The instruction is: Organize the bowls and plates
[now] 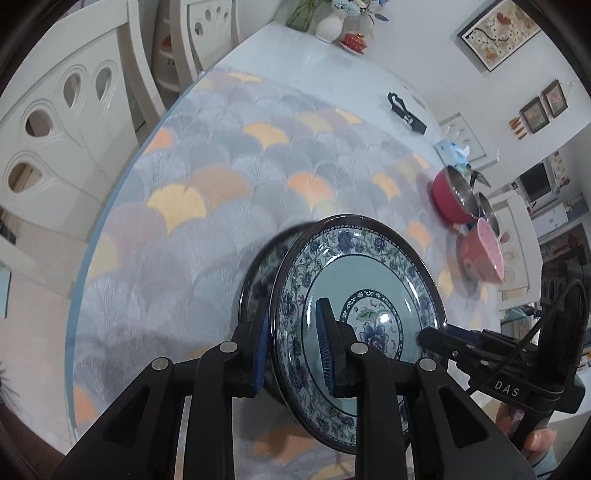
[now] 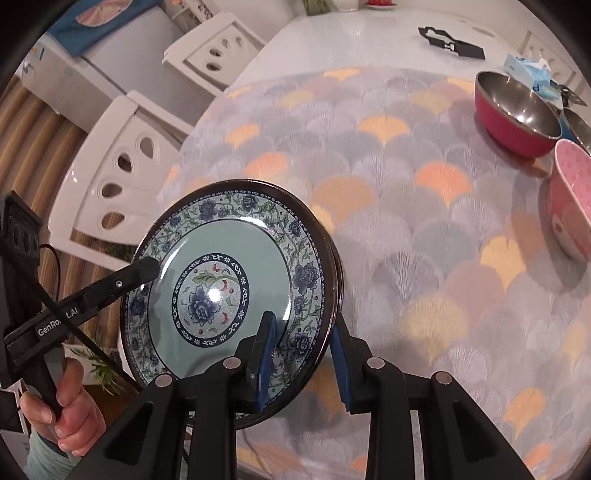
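A blue floral plate [image 1: 369, 295] with a dark rim is held between both grippers above the table; it also shows in the right wrist view [image 2: 229, 266]. A second dark-rimmed plate [image 1: 258, 269] sits just behind it, seemingly stacked. My left gripper [image 1: 295, 343] is shut on the plate's rim. My right gripper [image 2: 304, 354] is shut on the opposite rim; its finger shows in the left wrist view [image 1: 439, 338]. A red steel-lined bowl [image 2: 517, 110], a smaller steel bowl [image 2: 578, 127] and a pink bowl [image 2: 572, 206] stand at the table's right.
A round table with a fan-pattern cloth [image 2: 406, 221]. White chairs [image 2: 122, 177] stand at its left edge. A black object [image 2: 450, 42], a tissue pack [image 2: 528, 68], a vase [image 1: 328, 26] and a red cup [image 1: 354, 40] lie at the far side.
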Motion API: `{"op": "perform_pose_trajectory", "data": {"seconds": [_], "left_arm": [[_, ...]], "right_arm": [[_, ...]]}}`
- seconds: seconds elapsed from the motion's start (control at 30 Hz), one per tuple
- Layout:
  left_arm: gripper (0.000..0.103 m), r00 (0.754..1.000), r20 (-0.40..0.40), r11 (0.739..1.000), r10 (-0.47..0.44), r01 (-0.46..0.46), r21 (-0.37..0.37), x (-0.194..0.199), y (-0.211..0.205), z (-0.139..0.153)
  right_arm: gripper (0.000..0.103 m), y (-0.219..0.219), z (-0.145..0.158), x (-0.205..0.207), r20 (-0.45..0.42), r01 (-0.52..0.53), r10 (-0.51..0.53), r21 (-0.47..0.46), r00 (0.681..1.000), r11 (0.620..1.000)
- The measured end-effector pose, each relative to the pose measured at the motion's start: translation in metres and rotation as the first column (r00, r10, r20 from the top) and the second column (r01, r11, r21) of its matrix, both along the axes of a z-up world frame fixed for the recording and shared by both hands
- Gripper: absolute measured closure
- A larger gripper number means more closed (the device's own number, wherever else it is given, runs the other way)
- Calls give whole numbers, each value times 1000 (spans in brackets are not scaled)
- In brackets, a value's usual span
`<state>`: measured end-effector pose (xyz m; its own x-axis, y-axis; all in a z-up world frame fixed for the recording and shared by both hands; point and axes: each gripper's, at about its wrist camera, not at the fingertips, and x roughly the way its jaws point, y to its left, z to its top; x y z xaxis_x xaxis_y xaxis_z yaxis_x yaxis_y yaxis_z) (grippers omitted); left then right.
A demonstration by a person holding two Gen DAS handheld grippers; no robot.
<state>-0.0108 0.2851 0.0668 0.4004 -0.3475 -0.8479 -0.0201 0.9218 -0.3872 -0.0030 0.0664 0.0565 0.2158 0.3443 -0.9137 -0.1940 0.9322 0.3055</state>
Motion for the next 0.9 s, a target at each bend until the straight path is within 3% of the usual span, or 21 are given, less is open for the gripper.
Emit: {"op": "perform_pose_trajectory", "data": {"seconds": [0.27,0.67,0.9], "left_arm": [[82,999,-46,1000,15,-15,7,-5,4,-19],[82,997,-72,1000,3,-4,-5,4,3,-28],[75,996,-57,993,-64,70,99,16,-9,-21]], "right_arm": [[73,6,-21,-4,-66,-18,18,-13,998,1000],[73,6,-27,3,-82,-17,15,-28,996,999],[73,0,-33,8,-96,2,-4,-23,995,1000]]}}
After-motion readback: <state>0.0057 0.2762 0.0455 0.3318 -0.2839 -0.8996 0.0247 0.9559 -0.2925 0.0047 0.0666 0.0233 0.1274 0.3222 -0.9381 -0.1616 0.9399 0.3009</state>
